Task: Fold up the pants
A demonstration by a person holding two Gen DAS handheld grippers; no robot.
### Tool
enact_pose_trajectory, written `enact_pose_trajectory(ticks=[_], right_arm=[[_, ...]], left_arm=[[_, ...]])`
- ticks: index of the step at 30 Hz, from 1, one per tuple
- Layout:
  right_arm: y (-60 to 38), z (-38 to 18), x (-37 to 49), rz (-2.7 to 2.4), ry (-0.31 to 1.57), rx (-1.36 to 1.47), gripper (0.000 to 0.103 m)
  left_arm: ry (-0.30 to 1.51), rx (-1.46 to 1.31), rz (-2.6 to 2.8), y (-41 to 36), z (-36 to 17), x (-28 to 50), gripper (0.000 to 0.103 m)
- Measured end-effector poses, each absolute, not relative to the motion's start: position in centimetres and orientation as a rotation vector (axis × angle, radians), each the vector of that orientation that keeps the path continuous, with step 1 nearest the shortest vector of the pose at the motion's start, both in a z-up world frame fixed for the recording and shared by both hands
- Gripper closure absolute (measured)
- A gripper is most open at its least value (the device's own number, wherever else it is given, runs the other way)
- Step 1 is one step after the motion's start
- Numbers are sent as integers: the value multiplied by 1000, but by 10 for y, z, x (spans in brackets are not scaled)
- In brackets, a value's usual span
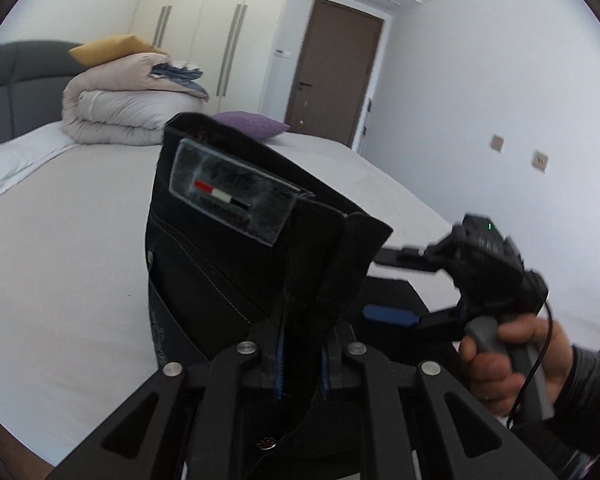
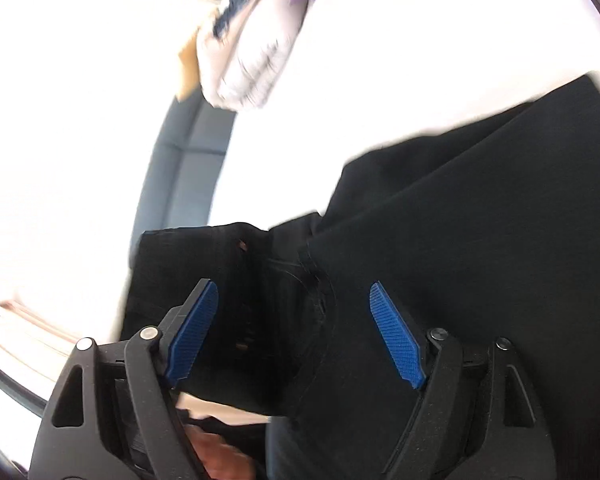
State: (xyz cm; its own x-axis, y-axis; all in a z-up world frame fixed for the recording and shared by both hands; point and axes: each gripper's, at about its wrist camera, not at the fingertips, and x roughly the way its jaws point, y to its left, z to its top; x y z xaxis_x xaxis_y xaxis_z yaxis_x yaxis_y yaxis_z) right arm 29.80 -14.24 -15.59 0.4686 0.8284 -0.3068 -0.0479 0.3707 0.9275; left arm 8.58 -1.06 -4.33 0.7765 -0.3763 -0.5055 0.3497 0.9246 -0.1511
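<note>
Black pants (image 1: pixel 236 264) fill the space right in front of the left gripper (image 1: pixel 300 364), whose jaws are pinched tight on a thick bunch of the waistband, so the garment stands up from the grip with its grey brand patch (image 1: pixel 236 196) facing the lens. Held that way, the cloth hangs clear of the bed (image 1: pixel 60 264) rather than dragging across it, which suggests the pants are being lifted to be laid out or doubled over. Beneath and beyond them the pale sheet stretches back to a rolled duvet (image 1: pixel 116 112) at the grey headboard (image 1: pixel 16 80), with a purple cushion (image 1: pixel 256 124) just behind the waistband's top edge.

To the right, the person's hand (image 1: pixel 512 364) grips the handle of the right gripper (image 1: pixel 384 284), which points toward the pants from the side. Its blue pads (image 2: pixel 192 336) stand wide apart with dark cloth lying between them but neither pad pressing on it, so this gripper holds nothing. Likely it is being brought in for a fresh hold lower on the fabric. Most of the folding appears not yet done.
</note>
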Motion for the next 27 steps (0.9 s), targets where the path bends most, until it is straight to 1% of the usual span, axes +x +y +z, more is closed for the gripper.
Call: enact_pose_trajectory(ticks=[4, 6, 8, 11, 13, 15, 16, 17, 18, 19, 20, 24, 27], right_arm=[[-181, -161, 282, 768, 889, 1163, 23], [-190, -165, 275, 762, 895, 1126, 23], [-194, -172, 275, 712, 946, 1097, 23], [-194, -174, 274, 694, 985, 1036, 25], [-187, -173, 276, 667, 1013, 967, 32], [-183, -174, 278, 631, 1042, 902, 49], [-183, -176, 281, 613, 1054, 882, 54], [-180, -179, 281, 598, 1064, 872, 66], [-179, -182, 282, 584, 1072, 860, 76], [-177, -184, 281, 575, 1074, 848, 79], [-179, -183, 281, 567, 1071, 828, 86], [-175, -161, 282, 543, 1029, 761, 87], [-201, -148, 274, 540, 1003, 770, 87]], left_arm=[[635, 111, -466, -69, -69, 82, 90], [691, 155, -498, -89, -88, 80, 91], [719, 223, -520, -109, -102, 73, 91], [712, 300, -501, -124, -108, 66, 91], [717, 286, -503, -123, -105, 69, 91], [712, 297, -500, -125, -102, 69, 91], [709, 303, -500, -127, -101, 68, 91], [708, 305, -500, -128, -100, 67, 91], [713, 304, -501, -128, -101, 66, 91], [717, 299, -505, -129, -101, 67, 91], [720, 293, -509, -128, -101, 64, 91], [715, 278, -529, -132, -93, 66, 91], [696, 278, -558, -143, -85, 63, 91]])
